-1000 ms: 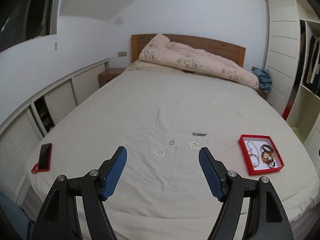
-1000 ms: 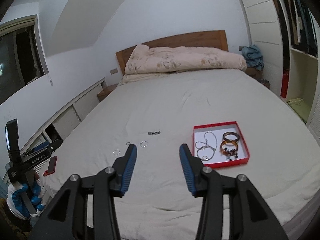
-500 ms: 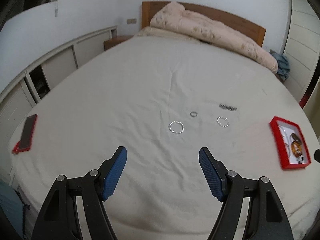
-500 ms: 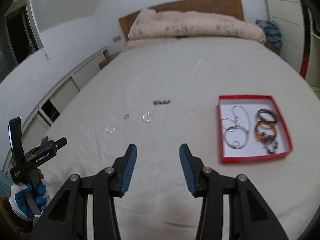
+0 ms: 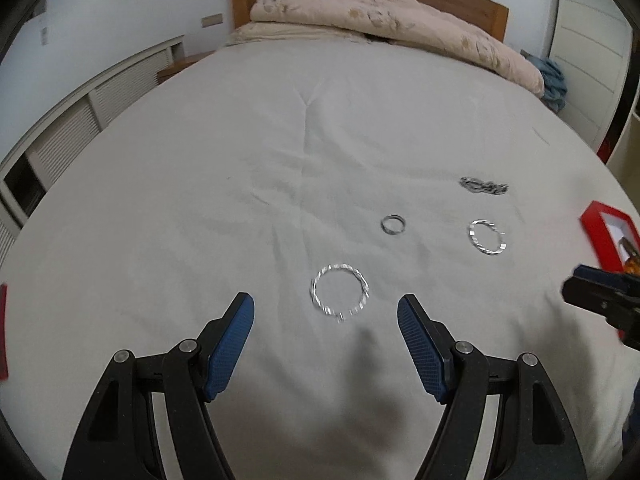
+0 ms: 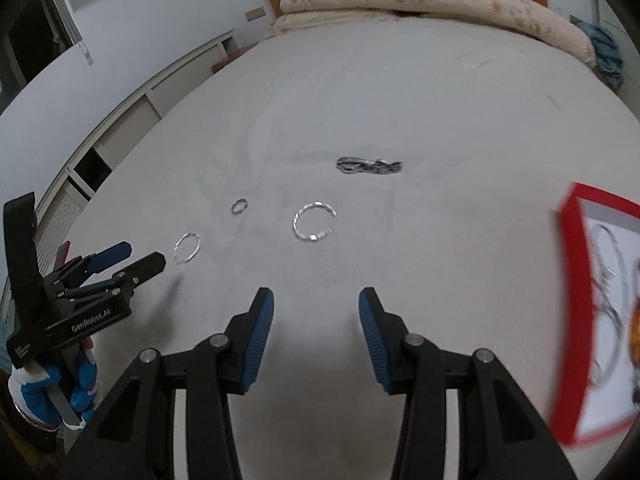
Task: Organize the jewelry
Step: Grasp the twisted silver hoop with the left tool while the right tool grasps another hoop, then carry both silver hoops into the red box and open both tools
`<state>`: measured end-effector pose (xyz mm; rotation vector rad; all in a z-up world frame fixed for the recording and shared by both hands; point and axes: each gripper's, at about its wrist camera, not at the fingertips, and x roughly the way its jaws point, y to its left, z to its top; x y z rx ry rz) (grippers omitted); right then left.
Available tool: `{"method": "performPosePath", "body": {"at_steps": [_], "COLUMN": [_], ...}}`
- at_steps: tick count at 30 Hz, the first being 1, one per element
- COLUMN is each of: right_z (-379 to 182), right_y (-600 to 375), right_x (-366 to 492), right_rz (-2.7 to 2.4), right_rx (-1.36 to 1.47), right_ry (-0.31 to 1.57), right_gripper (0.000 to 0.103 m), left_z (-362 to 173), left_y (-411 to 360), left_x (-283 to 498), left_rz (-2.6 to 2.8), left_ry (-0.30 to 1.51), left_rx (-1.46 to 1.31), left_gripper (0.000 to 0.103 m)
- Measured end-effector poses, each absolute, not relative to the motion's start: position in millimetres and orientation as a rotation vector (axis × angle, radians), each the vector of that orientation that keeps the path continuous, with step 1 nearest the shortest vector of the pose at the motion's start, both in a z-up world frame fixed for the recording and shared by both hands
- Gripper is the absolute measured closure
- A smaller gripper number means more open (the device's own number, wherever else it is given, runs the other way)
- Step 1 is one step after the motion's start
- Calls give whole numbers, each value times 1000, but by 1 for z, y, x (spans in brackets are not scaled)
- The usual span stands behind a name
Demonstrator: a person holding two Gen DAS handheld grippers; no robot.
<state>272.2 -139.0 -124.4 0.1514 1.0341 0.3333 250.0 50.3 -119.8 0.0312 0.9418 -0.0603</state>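
Observation:
Loose silver jewellery lies on the cream bed sheet. In the left wrist view a twisted silver bangle (image 5: 314, 290) lies just beyond and between the fingertips of my left gripper (image 5: 325, 306), which is open and empty. Farther off are a small ring (image 5: 393, 225), a second bangle (image 5: 486, 237) and a dark chain (image 5: 484, 186). My right gripper (image 6: 316, 296) is open with nothing in it, a little short of that second bangle (image 6: 316, 238). The chain (image 6: 370, 166) lies beyond. The red box (image 6: 576, 280) at the right holds silver hoops and an amber bangle.
A folded quilt (image 5: 400, 20) lies against the wooden headboard. A red phone (image 5: 2, 332) sits at the bed's left edge. White cabinets run along the left wall. A gloved hand (image 6: 48, 396) carries the left gripper (image 6: 140, 256) near the leftmost bangle (image 6: 187, 248).
Both grippers have come down and forward toward the bed, so the rings and the box look much nearer. Neither gripper's opening has changed.

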Motion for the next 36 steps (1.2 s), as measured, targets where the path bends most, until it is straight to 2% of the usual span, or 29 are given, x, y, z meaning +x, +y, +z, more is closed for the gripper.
{"method": "performPosePath", "body": {"at_steps": [12,14,24,26,36], "right_z": [-167,-169,-176,-177,-144], "right_y": [-107,-105,-102,-99,-121], "right_x": [333,336,342,341,315], "right_rz": [348,343,336,335,366], "right_rx": [114,104,35,4,72], "right_ry": [1044,1038,1017,1018,1005], "right_gripper": [60,60,61,66,66], "left_z": [-148,-150,-150,-150,-137], "left_y": [60,61,51,52,63], "left_x": [265,266,267,266,253], "left_rz": [-85,-85,-111,-108,-104], "left_ry": [964,963,955,954,978], "left_rx": [46,47,83,88,-2], "left_gripper": [32,35,65,65,65]}}
